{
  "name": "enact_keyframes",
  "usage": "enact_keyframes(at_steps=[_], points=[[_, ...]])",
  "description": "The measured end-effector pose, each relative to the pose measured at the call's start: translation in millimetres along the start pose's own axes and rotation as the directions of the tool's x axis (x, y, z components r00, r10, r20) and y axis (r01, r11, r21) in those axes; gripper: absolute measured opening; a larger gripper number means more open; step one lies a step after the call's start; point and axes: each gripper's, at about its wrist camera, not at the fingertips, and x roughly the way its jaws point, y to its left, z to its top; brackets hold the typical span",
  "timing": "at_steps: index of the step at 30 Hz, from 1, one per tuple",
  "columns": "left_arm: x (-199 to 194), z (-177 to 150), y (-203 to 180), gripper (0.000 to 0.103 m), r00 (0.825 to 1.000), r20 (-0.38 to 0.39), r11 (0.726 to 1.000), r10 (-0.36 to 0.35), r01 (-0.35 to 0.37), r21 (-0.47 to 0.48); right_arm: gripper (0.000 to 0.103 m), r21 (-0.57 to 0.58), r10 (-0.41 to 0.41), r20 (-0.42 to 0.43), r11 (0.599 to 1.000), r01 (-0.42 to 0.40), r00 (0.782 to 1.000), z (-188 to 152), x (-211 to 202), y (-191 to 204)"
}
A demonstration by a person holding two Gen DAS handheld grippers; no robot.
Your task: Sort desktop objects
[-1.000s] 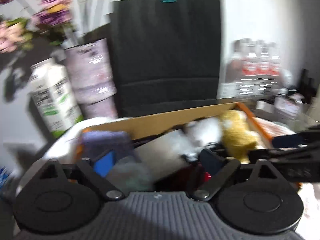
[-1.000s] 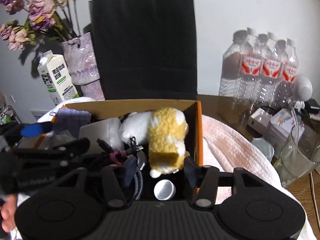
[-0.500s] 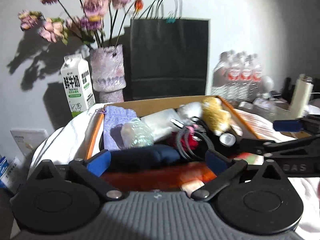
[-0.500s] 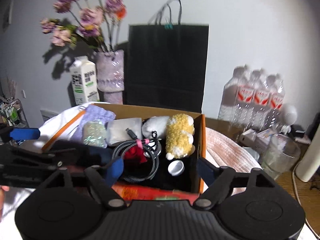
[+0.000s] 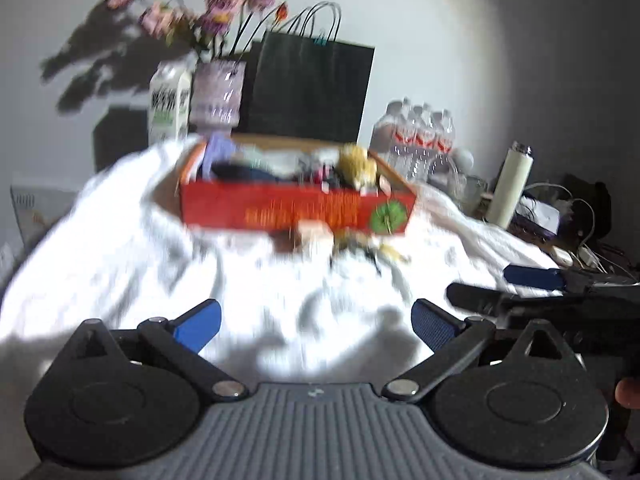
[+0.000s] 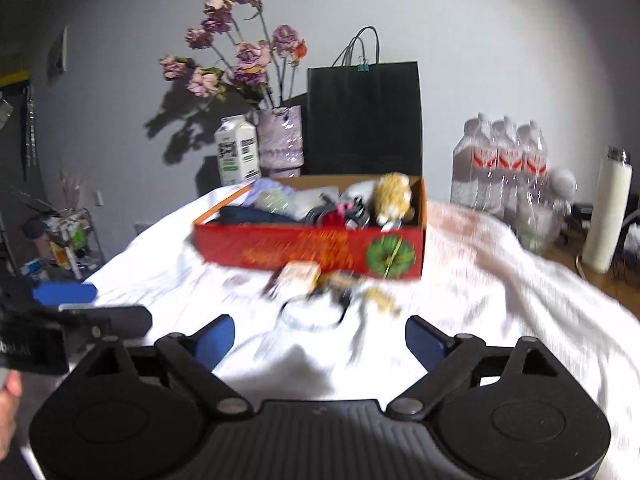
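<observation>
With both grippers hanging low over the white cloth (image 6: 500, 280), the target sits straight ahead: a little heap of loose small things (image 6: 332, 284) lying on the cloth just in front of the red box (image 6: 304, 250); motion blur leaves only a small tan block and some yellowish bits readable in the heap. The left gripper (image 5: 316, 322) has its jaws spread wide with nothing between them; the right gripper (image 6: 320, 338) has jaws opening, and they too are empty. In the right wrist view the heap lies dead centre beyond the fingertips, while in the left wrist view it sits ahead and slightly to the right; so the right hand looks the better lined up, though neither is close yet. The heap strings out sideways, parallel to the box's long front wall. That box is already crowded, with a yellow plush toy (image 6: 394, 196) at its right end and cables and a dark bundle beside it. Behind stand a milk carton (image 6: 237, 154), a vase of flowers (image 6: 280, 140), a black paper bag (image 6: 364, 120) and water bottles (image 6: 500, 160), all well clear. What could hinder is the rumpled cloth under the heap, and the two grippers crowding each other side by side.
</observation>
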Motion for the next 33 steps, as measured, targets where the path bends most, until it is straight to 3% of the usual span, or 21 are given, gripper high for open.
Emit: enact_keyframes(at_steps=[4, 7, 19, 23, 25, 28, 31, 33], points=[[-9.0, -40.1, 0.5, 0.103, 0.996, -0.028, 0.996, 0.090, -0.089, 0.023, 0.095, 0.006, -0.029, 0.028, 1.000, 0.029, 0.999, -38.0, -24.3, 5.3], [-3.1, -50.2, 4.0, 0.103, 0.991, -0.048, 0.992, 0.128, -0.127, 0.029, 0.095, -0.012, -0.075, 0.015, 0.997, 0.075, 0.997, -59.4, -23.8, 10.2], [18.7, -53.5, 9.1, 0.103, 0.991, -0.058, 0.993, 0.121, -0.122, 0.001, 0.092, 0.029, -0.052, -0.025, 0.998, 0.053, 0.998, -66.7, -4.5, 5.0], [25.2, -27.0, 7.1, 0.099, 0.994, 0.041, 0.994, 0.100, -0.102, 0.045, 0.080, 0.055, -0.012, -0.038, 0.998, 0.014, 0.999, -54.9, 8.3, -1.6], [38.8, -5.4, 12.4, 0.087, 0.991, 0.074, 0.993, 0.107, -0.111, 0.048, 0.070, 0.053, 0.005, -0.032, 0.999, -0.003, 0.999, -43.6, 18.7, -3.7], [70.4, 26.7, 24.4, 0.070, 0.991, 0.082, 0.992, 0.107, -0.112, 0.053, 0.062, 0.038, 0.005, -0.017, 0.999, -0.005, 1.000, -22.4, 40.4, -5.9], [111.9, 53.0, 32.6, 0.068, 0.994, 0.069, 0.991, 0.084, -0.090, 0.095, 0.061, 0.024, -0.001, -0.007, 1.000, 0.001, 1.000, 2.7, 69.9, -10.2], [144.6, 62.0, 40.4, 0.068, 0.993, 0.042, 0.986, 0.107, -0.112, 0.127, 0.058, 0.024, -0.001, -0.025, 1.000, 0.002, 1.000, 17.3, 95.8, -13.7]])
